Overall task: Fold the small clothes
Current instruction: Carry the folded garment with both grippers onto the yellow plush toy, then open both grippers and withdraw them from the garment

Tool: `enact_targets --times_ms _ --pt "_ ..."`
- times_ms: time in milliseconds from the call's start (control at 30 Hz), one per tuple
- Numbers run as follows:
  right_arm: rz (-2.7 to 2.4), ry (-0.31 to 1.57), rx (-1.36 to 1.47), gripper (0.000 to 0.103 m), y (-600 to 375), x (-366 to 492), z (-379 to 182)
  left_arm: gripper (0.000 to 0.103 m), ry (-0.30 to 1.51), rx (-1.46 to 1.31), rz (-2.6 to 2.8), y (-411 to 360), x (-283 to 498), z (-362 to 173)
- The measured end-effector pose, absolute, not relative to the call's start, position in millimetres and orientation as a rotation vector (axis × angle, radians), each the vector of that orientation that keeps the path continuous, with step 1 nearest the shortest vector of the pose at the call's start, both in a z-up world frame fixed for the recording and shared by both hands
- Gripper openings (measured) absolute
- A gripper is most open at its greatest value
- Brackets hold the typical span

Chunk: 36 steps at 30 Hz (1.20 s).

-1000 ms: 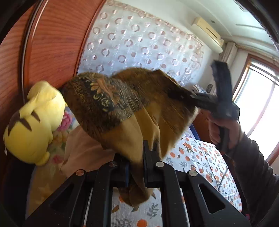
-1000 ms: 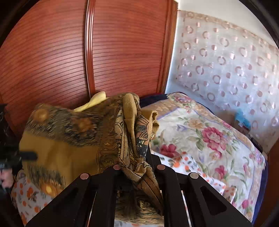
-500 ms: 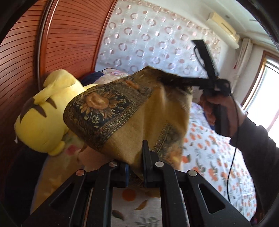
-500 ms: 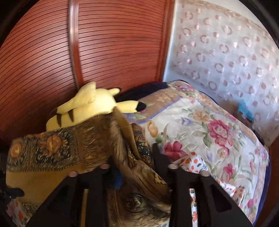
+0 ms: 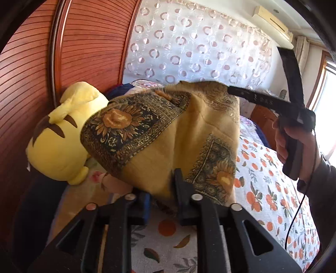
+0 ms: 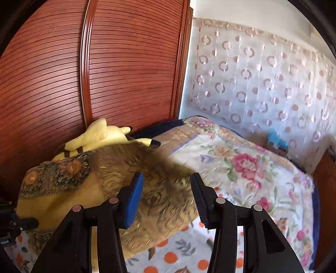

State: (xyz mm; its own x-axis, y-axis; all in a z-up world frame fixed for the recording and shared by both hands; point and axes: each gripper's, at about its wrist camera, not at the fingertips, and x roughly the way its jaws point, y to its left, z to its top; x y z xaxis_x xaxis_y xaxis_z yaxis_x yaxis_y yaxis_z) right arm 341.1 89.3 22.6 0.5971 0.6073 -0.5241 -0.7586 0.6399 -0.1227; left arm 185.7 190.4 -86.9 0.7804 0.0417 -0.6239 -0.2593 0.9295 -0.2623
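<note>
Left gripper (image 5: 161, 189) pinching the mustard sunflower-print cloth (image 5: 168, 134) aloft over the orange-print bedsheet (image 5: 262, 189), apparently for folding; right gripper (image 6: 166, 199) spread wide, cloth lying loose between; yellow plush toy (image 5: 61, 138) at 10 o'clock, beyond.

A home bedroom, a bed (image 5: 271, 189) under an orange-print sheet; a floral quilt (image 6: 241, 166) by a slatted wooden wardrobe (image 6: 126, 73); a yellow plush toy (image 5: 61, 145), a ring-patterned curtain (image 5: 189, 48), a wall air conditioner (image 5: 273, 20), a sunlit window (image 5: 327, 100)
</note>
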Motion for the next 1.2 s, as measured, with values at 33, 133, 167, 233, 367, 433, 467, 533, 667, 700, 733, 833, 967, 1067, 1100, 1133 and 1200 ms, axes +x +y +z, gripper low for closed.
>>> enact_targets --times_ms 33,133,167,233,367,433,467,533,667,700,733,833,967,1067,1100,1133,1200 --pt "0.809 0.469 -0.343 0.055 87 342 20 0.026 0.66 -0.348 0.165 191 185 -86" --pt "0.777 0.472 -0.291 0.062 76 345 18 0.041 0.663 -0.317 0.182 189 181 -82" --pt "0.777 0.491 -0.271 0.062 73 347 17 0.046 0.661 -0.309 0.181 188 180 -80" --pt "0.791 0.526 -0.248 0.062 68 347 12 0.049 0.662 -0.27 0.18 182 176 -76" --pt "0.785 0.53 -0.256 0.062 49 332 13 0.074 0.655 -0.214 0.166 168 170 -69" --pt "0.783 0.539 -0.251 0.063 37 322 15 0.079 0.649 -0.182 0.167 159 167 -65" --pt "0.779 0.542 -0.246 0.062 32 317 16 0.081 0.647 -0.169 0.17 155 165 -62" --pt "0.773 0.552 -0.234 0.062 16 305 18 0.084 0.631 -0.141 0.159 144 161 -56" --pt "0.759 0.558 -0.214 0.063 -21 275 24 0.084 0.615 -0.098 0.117 119 156 -47" --pt "0.753 0.558 -0.209 0.063 -31 268 26 0.084 0.611 -0.092 0.098 112 156 -44" --pt "0.744 0.555 -0.203 0.063 -42 259 28 0.084 0.61 -0.088 0.08 105 155 -42" --pt "0.709 0.543 -0.18 0.064 -75 232 34 0.084 0.603 -0.061 0.046 79 152 -35" --pt "0.637 0.535 -0.156 0.065 -114 195 43 0.084 0.592 -0.037 0.011 50 148 -26" --pt "0.583 0.526 -0.127 0.065 -142 163 51 0.084 0.58 -0.019 -0.015 26 144 -21" --pt "0.568 0.523 -0.126 0.065 -150 153 53 0.084 0.576 -0.015 -0.021 20 143 -20" --pt "0.555 0.519 -0.125 0.065 -158 143 55 0.084 0.572 -0.01 -0.028 13 141 -17" --pt "0.529 0.507 -0.126 0.065 -171 123 58 0.084 0.566 -0.004 -0.038 1 138 -14"
